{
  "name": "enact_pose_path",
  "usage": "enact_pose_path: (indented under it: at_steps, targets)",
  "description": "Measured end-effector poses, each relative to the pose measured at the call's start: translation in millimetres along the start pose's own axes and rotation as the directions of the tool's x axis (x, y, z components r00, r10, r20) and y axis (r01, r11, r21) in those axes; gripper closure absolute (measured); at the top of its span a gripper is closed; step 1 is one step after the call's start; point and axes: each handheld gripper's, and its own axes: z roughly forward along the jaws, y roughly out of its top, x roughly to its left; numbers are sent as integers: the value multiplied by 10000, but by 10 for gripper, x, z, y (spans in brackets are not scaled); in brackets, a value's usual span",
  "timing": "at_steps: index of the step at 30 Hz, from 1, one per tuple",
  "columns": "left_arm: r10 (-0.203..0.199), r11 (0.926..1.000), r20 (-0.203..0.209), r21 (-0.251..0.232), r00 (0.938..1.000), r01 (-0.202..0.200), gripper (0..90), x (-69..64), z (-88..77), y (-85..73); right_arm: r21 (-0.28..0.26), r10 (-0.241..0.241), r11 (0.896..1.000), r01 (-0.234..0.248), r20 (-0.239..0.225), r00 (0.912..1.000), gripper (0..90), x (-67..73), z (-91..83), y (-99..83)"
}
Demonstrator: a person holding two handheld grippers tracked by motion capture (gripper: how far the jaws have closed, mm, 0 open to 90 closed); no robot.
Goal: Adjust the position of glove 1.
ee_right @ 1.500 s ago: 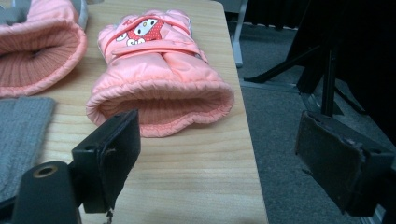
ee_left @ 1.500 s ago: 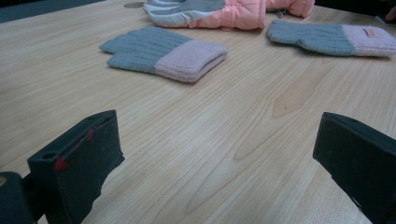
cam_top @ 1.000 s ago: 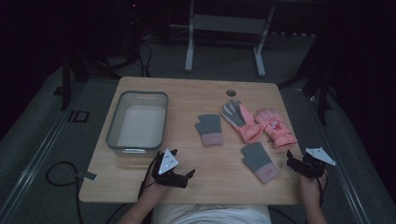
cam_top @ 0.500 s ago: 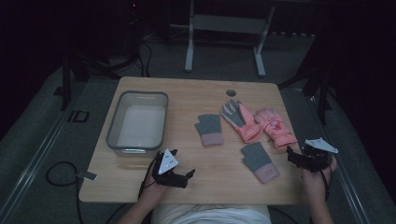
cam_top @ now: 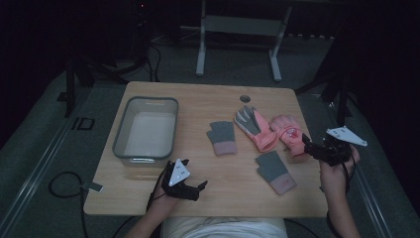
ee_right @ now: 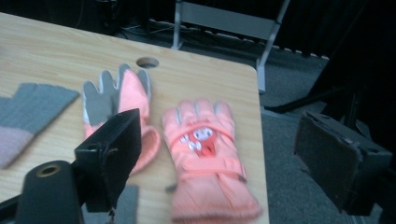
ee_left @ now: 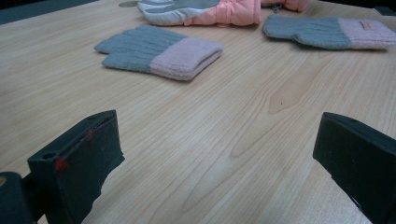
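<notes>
Hovering my right gripper (cam_top: 311,147), jaws spread, just beside the pink ski glove with the cartoon face (ee_right: 205,154) to take it, I rest the left gripper (cam_top: 194,187), jaws also spread, well away from that glove on the table (cam_top: 208,101).

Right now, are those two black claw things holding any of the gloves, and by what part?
No. The left gripper and the right gripper both stand open and hold nothing; the right one hovers near the pink ski glove.
</notes>
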Motion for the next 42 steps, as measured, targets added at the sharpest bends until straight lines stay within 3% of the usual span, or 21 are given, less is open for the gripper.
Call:
enact_pose_path:
  at_steps: [6, 8, 13, 15, 17, 19, 23, 27, 29, 33, 34, 35, 42]
  targets:
    - [42, 10000, -13, 26, 10000, -42, 7, 1, 0, 1, -314, 335, 9989, -356, -630, 9974, 121, 132, 68, 247]
    - [30, 10000, -6, 19, 10000, -30, 7, 0, -1, 0, -303, 658, 9972, -686, -837, 9943, 121, 193, 116, 338]
    - [39, 10000, 5, 44, 10000, -39, 7, 0, 0, 1, -295, 731, 9965, -782, -1452, 9867, 112, 304, 182, 458]
    - [42, 10000, 9, 33, 10000, -42, 7, 0, -1, 1, -480, 551, 9966, -663, -2062, 9770, 112, 406, 226, 532]
    - [58, 10000, 15, 46, 10000, -59, 7, -1, 0, 1, -510, 488, 9968, -622, -2309, 9717, 113, 464, 259, 567]
    - [65, 10000, 18, 42, 10000, -65, 7, -2, 0, 1, -490, 322, 9977, -476, -2779, 9601, 113, 519, 299, 599]
    - [55, 10000, 12, 46, 10000, -55, 7, -1, 0, 1, -304, -142, 9995, 50, -3080, 9513, 137, 661, 387, 650]
    - [-6, 10000, 32, 42, 10000, 6, 7, 7, 1, 2, -359, -715, 9974, 629, -3440, 9362, 179, 807, 461, 676]
    - [-30, 10000, 58, 40, 10000, 30, 7, 15, -3, 1, -372, -969, 9953, 895, -3688, 9244, 212, 883, 499, 684]
    - [-89, 10000, 110, -6, 9999, 89, 7, 21, -6, -2, -371, -1185, 9929, 1129, -3854, 9151, 236, 966, 534, 696]
    - [-62, 10000, 119, 7, 9999, 62, 7, 20, -5, -1, -458, -1413, 9899, 1343, -4091, 9015, 272, 1070, 578, 710]
    - [-44, 10000, 119, 19, 9999, 44, 7, 17, -3, 0, -460, -1495, 9886, 1436, -4218, 8943, 278, 1115, 602, 715]
    - [72, 10000, 86, 13, 9999, -72, 7, -3, 1, 1, -533, -1824, 9823, 1796, -4922, 8512, 371, 1418, 805, 702]
